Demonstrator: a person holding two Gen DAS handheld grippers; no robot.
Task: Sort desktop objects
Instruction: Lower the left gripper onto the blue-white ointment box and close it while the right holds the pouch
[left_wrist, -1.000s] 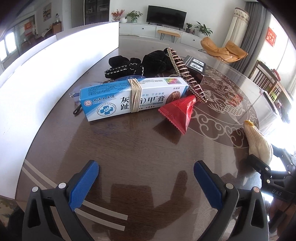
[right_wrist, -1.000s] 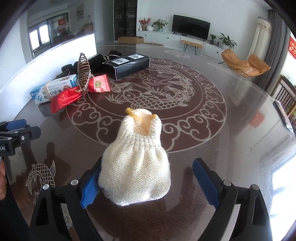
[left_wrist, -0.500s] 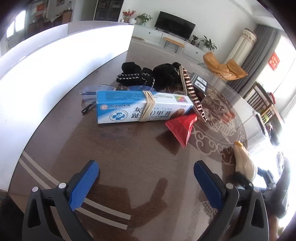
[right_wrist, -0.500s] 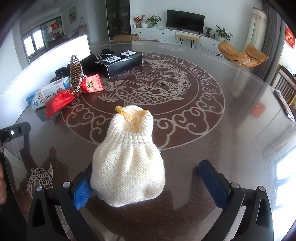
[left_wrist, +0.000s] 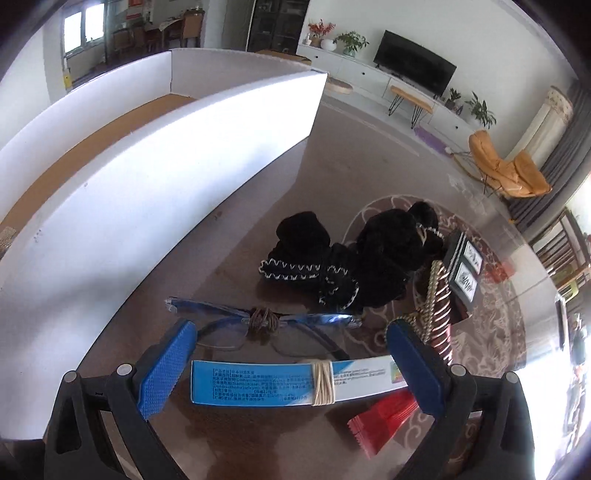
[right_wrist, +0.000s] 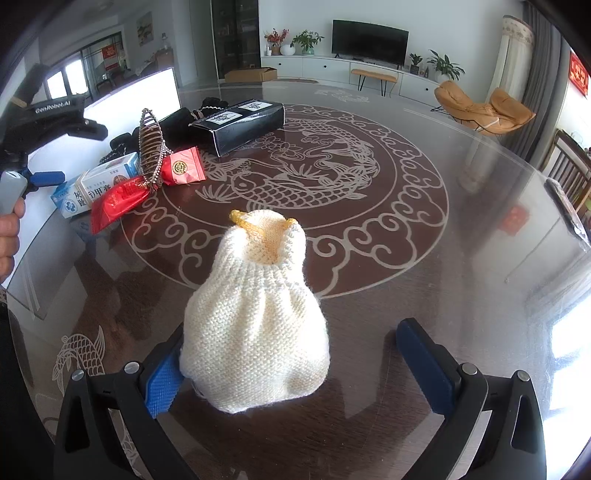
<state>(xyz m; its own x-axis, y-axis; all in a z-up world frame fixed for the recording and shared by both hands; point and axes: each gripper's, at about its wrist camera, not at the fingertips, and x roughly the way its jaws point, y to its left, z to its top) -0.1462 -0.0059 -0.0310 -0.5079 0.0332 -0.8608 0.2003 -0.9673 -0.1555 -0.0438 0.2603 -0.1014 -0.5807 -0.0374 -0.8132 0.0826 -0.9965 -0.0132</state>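
The left gripper (left_wrist: 288, 363) hangs with its blue-padded jaws spread wide on either side of a blue-and-white medicine box (left_wrist: 291, 384) bound with a rubber band, the pads clear of the box's ends. The box lies on a dark glass-topped table (left_wrist: 229, 266) just in front of a pair of blue-framed glasses (left_wrist: 266, 321), whose bridge is wrapped with cord. Beyond the glasses sits a heap of black knitted items (left_wrist: 354, 266) with pale zigzag trim; to the right of the heap lie a beaded hair clip (left_wrist: 437, 302) and a black carton (left_wrist: 463, 269), and a red snack packet (left_wrist: 384, 421) pokes out beneath the right end of the box. A long white tray (left_wrist: 155, 177) with a brown floor stands along the table's left side. In the right wrist view, the right gripper (right_wrist: 291, 369) has its jaws at full spread, having just widened; a cream knitted pouch (right_wrist: 255, 332) with a yellow-rimmed mouth sits on the table between them, close against the left pad and well clear of the right one. At far left in that view, a person's hand (right_wrist: 9, 229) holds the left gripper's handle above the cluster of clutter.
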